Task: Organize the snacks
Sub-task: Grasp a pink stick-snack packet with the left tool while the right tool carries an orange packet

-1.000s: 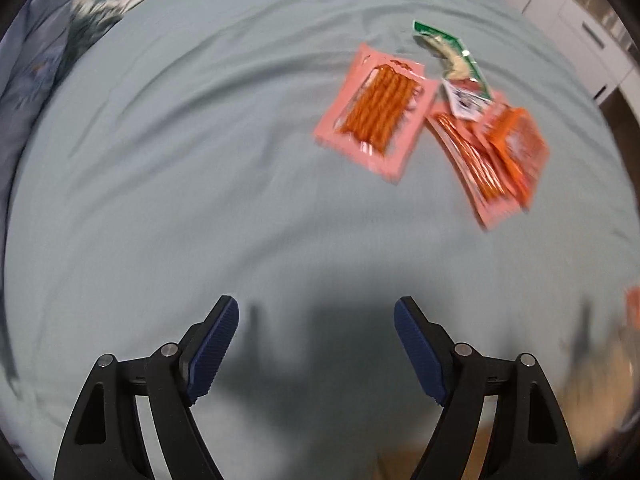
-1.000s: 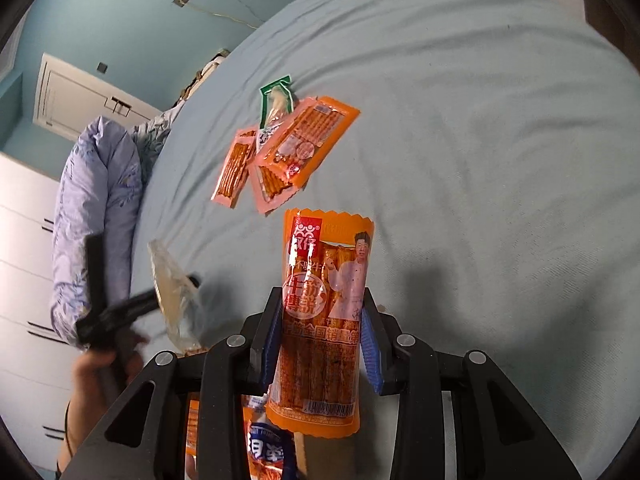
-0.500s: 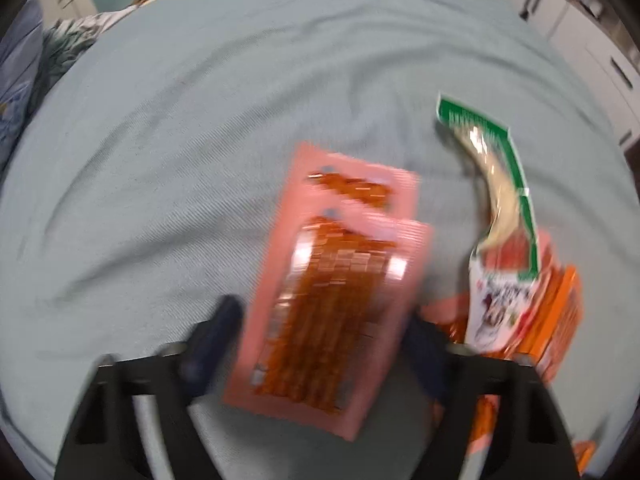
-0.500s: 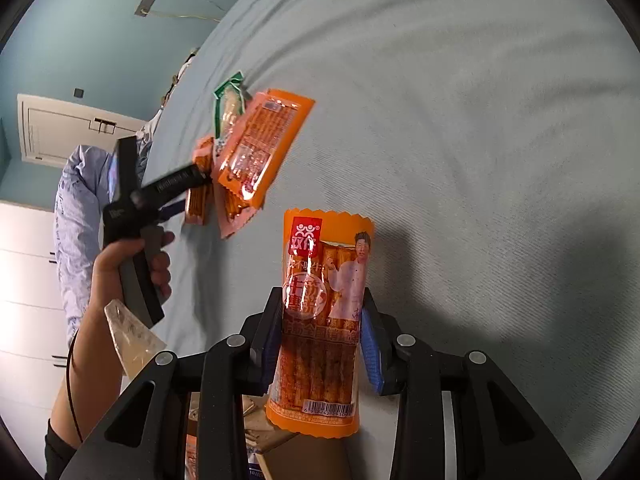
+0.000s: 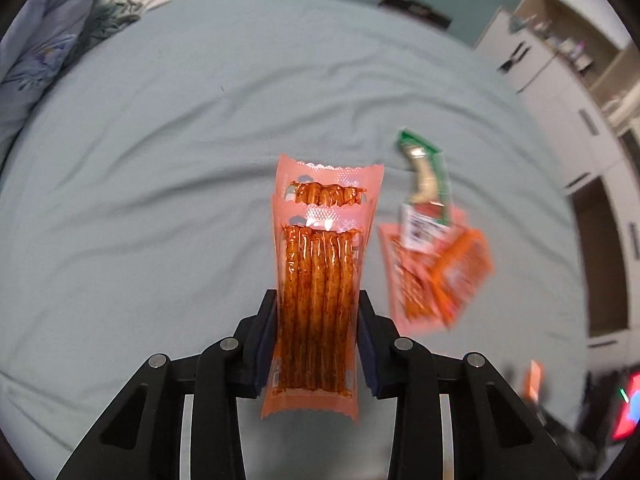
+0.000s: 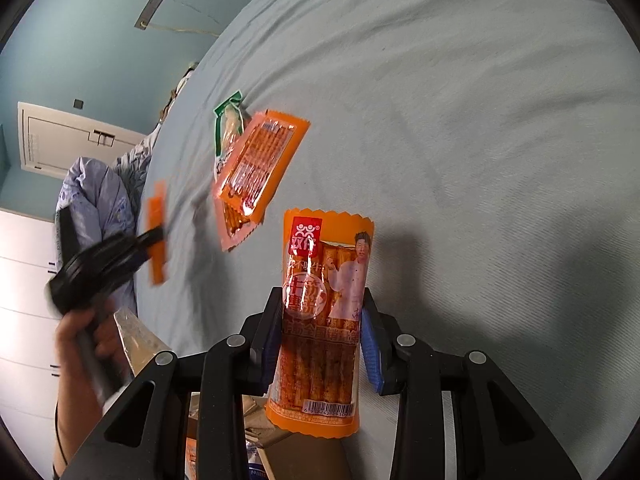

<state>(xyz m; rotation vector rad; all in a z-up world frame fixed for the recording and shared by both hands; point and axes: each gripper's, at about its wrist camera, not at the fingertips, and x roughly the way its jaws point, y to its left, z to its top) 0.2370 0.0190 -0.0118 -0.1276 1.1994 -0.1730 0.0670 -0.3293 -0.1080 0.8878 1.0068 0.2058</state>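
my left tool [image 5: 316, 332] has its jaws closing on a pink snack packet [image 5: 318, 280], both blue pads against the packet's sides. there seem to be two pink packets stacked, one peeking above the other at the top edge, but i cannot tell whether both are pinched. the packet stands upright between the jaws, clear of the bed [image 5: 160, 160]. in the right wrist view this same tool [image 6: 154, 238] shows as a dark blur at the left with only an orange smear of packet in it, and the hand [image 6: 86, 336] around its handle is half cut off by the frame.

my right tool [image 6: 320, 336] is clamped on an orange snack packet [image 6: 324, 304], printed side toward the camera, barcode at the bottom; its lower end hides whatever is beneath. under the tool i see bits of cardboard and other wrappers, too cropped to name.

the remaining snacks lie in a small heap on the bed, toward its right side in the left wrist view: a green-edged packet [image 5: 426, 178] on the far side, overlapping a pile of orange and pink packets [image 5: 436, 276]. motion blur smears that pile, so i cannot count them. in the right wrist view one orange packet [image 6: 260, 160] lies on top and covers most of the green one [image 6: 228, 120]. a crumpled blue quilt [image 5: 36, 52] sits at the bed's far left corner.
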